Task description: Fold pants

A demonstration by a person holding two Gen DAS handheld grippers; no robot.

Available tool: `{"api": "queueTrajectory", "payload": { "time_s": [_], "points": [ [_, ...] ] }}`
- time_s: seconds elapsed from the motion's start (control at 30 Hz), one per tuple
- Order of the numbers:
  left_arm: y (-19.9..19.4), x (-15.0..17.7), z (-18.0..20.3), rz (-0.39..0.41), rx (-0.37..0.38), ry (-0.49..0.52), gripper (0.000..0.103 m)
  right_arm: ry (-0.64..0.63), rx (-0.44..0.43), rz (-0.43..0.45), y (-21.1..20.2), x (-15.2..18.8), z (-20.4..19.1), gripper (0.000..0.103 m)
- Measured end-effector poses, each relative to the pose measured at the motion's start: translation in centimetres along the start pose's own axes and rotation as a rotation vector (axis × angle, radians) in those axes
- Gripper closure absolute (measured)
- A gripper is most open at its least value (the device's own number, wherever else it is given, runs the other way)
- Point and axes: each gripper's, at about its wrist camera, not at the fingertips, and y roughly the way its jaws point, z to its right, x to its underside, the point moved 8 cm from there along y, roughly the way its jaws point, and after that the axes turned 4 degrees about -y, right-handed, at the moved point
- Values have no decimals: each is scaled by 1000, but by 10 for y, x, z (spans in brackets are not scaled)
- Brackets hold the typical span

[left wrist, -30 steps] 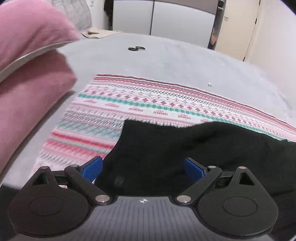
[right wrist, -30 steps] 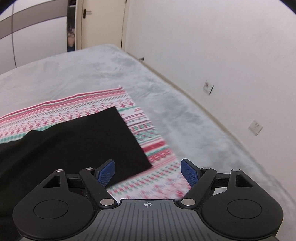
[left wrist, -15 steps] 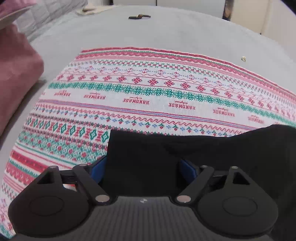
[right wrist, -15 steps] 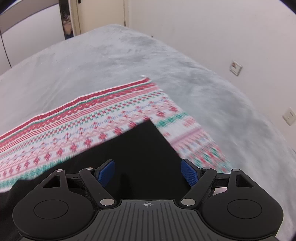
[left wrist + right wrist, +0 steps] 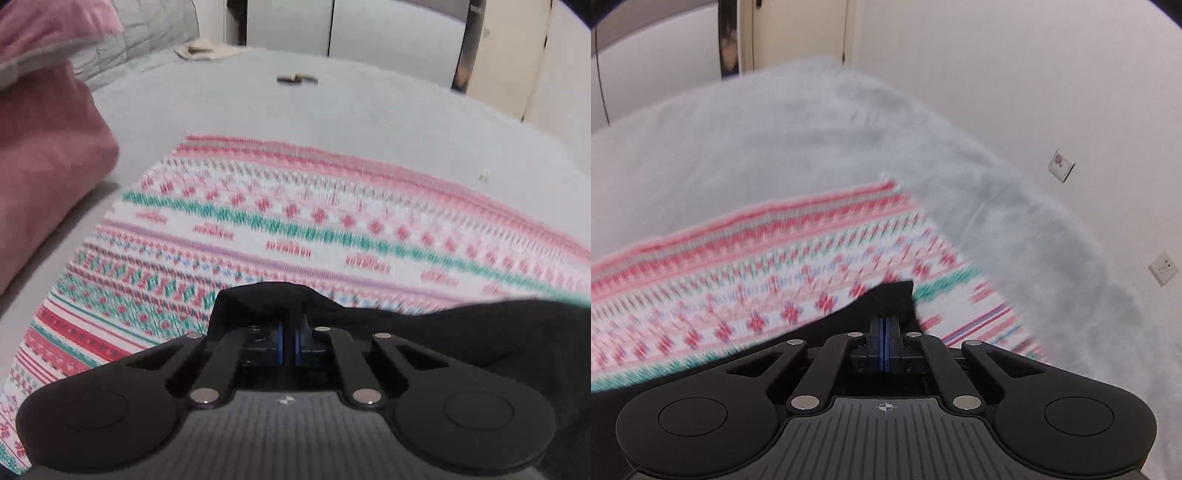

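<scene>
The black pants point(image 5: 480, 332) lie over a patterned red, green and white cloth point(image 5: 295, 221) on a grey bed. My left gripper point(image 5: 289, 341) is shut on one corner of the pants, and the fabric bunches over its blue pads. My right gripper point(image 5: 885, 345) is shut on the other corner of the pants point(image 5: 886, 299), which rises to a point above the patterned cloth point(image 5: 775, 258). Both views are blurred by motion.
Pink pillows point(image 5: 44, 155) sit at the left of the bed. A small dark object point(image 5: 297, 78) lies on the grey bedcover point(image 5: 369, 122) further back. The wall with sockets point(image 5: 1060, 166) runs along the bed's right edge. Wardrobe doors point(image 5: 369, 33) stand behind.
Both grippers have closed from open onto the pants' near corners. The pinched fabric now stands raised off the patterned cloth, and both views have tilted up.
</scene>
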Motion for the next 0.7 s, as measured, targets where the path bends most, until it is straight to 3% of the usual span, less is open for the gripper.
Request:
{"api": "queueTrajectory", "payload": {
  "time_s": [0.13, 0.33, 0.43, 0.6, 0.7],
  "points": [
    [-10, -3, -3, 12, 0, -14, 75, -31, 14, 23, -24, -3, 8, 103],
    [0, 6, -3, -12, -47, 2, 75, -63, 66, -58, -3, 31, 4, 103],
    [-7, 2, -6, -7, -47, -24, 74, -50, 74, -57, -8, 31, 5, 103],
    [-73, -13, -12, 93, 42, -73, 75, 50, -79, 114, -108, -23, 25, 103],
    [-126, 13, -19, 153, 110, -67, 74, 46, -140, 219, -183, -8, 58, 103]
  ]
}}
